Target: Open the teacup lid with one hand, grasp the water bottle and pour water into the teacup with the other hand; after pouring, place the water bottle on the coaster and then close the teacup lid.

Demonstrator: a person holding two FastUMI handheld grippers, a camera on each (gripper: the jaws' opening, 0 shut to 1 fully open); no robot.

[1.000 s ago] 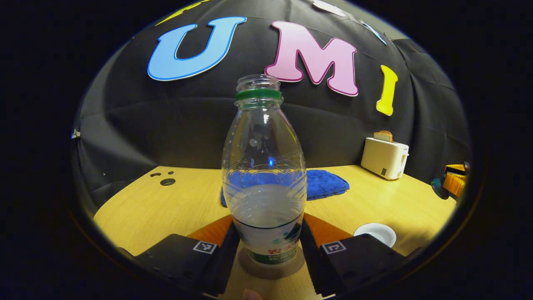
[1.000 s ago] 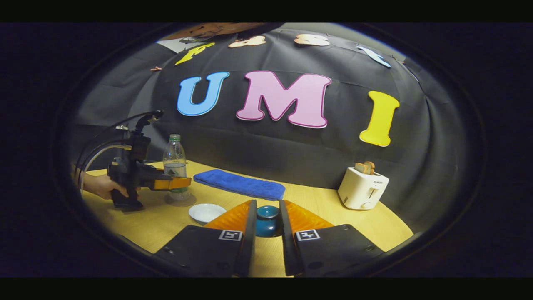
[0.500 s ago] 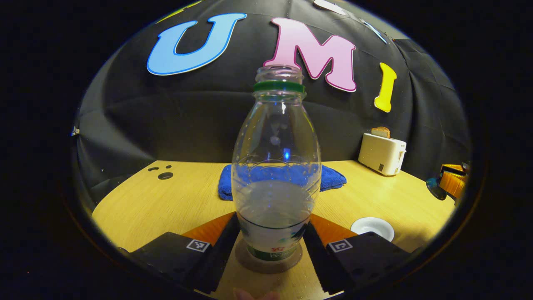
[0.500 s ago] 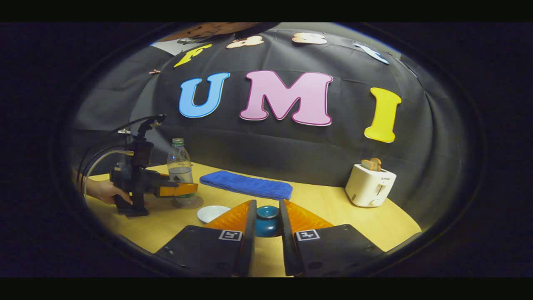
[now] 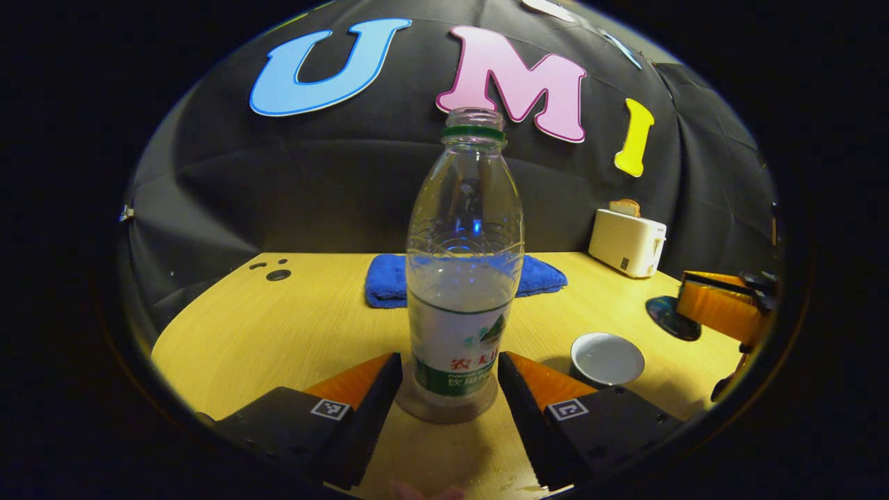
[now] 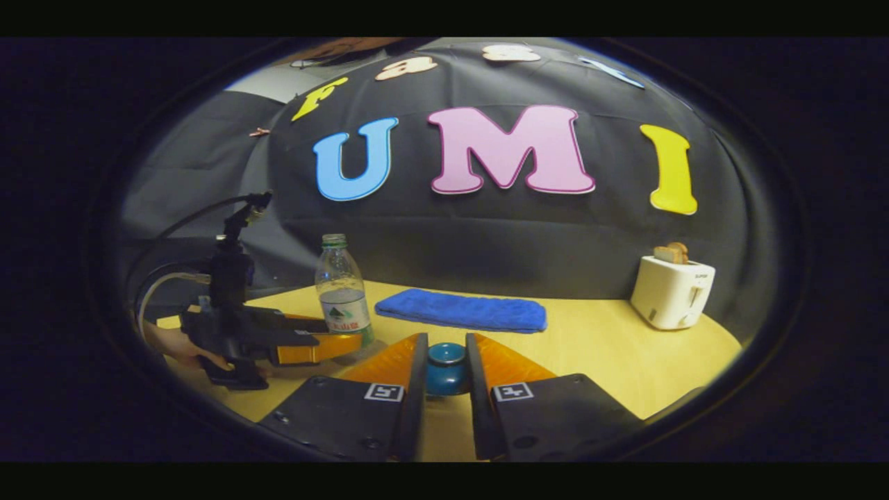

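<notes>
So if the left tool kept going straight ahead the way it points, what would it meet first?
The water bottle. It stands upright on the coaster, dead ahead between the open fingers of the left tool, which look just clear of it. The blue towel lies behind the bottle.

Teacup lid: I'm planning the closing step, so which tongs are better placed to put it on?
Right. The right tongs grip the teacup lid, and the teacup stands open. The left tongs hold nothing, flanking the water bottle on the coaster.
</notes>
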